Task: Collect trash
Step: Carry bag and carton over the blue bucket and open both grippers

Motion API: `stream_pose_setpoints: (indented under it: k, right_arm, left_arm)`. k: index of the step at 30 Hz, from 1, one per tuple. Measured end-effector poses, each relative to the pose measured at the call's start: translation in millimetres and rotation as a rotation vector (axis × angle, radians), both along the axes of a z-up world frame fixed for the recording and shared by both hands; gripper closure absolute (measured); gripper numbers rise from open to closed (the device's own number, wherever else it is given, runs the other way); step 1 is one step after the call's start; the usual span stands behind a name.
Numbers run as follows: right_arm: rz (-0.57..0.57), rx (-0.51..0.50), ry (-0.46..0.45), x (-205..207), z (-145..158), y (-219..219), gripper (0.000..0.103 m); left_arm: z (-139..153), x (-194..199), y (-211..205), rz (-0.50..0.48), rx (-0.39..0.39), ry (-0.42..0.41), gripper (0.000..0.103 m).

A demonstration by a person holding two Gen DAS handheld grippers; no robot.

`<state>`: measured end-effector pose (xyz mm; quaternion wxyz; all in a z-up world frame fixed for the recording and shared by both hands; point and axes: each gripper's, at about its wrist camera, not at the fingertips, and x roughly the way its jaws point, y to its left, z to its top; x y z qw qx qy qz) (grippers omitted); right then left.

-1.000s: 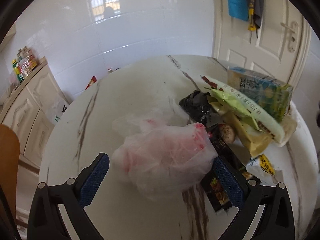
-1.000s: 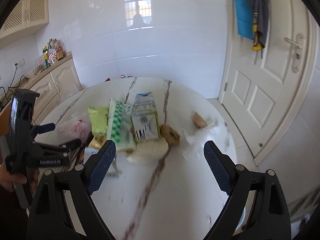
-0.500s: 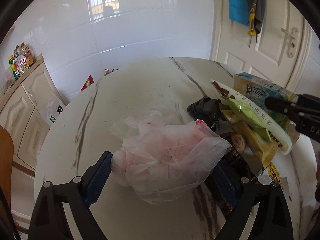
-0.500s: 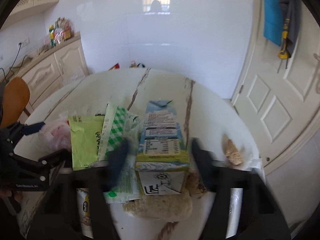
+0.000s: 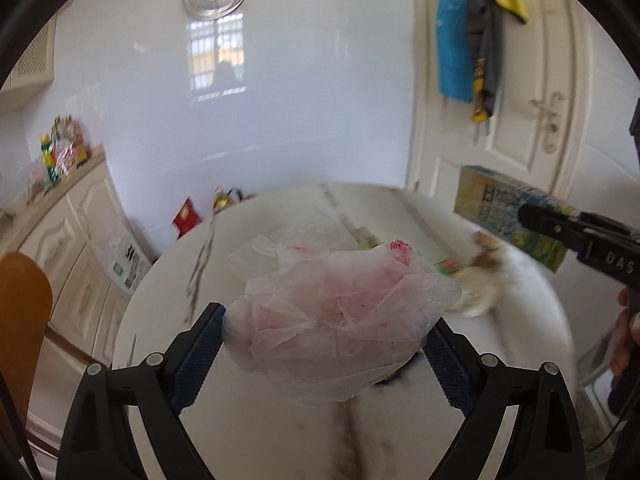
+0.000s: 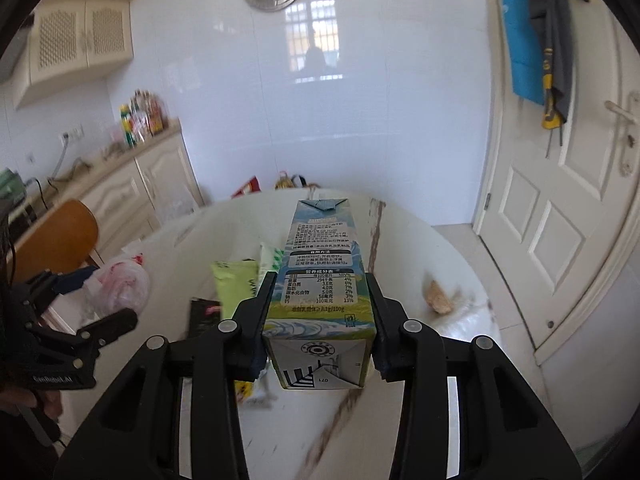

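Observation:
My left gripper is shut on a crumpled pink and clear plastic bag and holds it above the round marble table. My right gripper is shut on a blue and yellow milk carton, lifted off the table, lying lengthwise between the fingers. The carton also shows in the left wrist view, with the right gripper at the right edge. The bag and left gripper show in the right wrist view at the left.
On the table lie green snack wrappers, a dark wrapper, a bread piece and a white bag. A wooden chair stands at the left by cream cabinets. A white door is at the right.
My left gripper closed on the plastic bag and lifted it. My right gripper moved in, closed on the milk carton and raised it off the table.

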<state>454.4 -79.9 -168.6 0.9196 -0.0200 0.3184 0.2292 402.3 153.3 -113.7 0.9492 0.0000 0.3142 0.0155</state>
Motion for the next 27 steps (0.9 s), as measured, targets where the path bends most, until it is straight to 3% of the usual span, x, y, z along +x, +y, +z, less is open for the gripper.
stream_pose_setpoints:
  k: [8, 14, 20, 27]
  right_arm:
    - [-0.117, 0.010, -0.065, -73.3, 29.7, -88.8, 0.065]
    - [-0.261, -0.006, -0.058, -112.8, 22.1, -174.7, 0.065]
    - [-0.371, -0.009, 0.024, -116.4, -17.2, -246.5, 0.065]
    - [-0.444, 0.017, 0.166, -87.7, -96.8, -310.0, 0.065]
  left_arm:
    - [17.6, -53.6, -105.7, -0.171, 0.019, -0.059, 0.012]
    - [5.2, -64.7, -197.9, -0.328, 0.023, -0.011, 0.012]
    - [-32.9, -55.5, -280.1, -0.461, 0.063, 0.085, 0.012]
    - [-99.9, -14.6, -345.6, -0.549, 0.136, 0.229, 0.011]
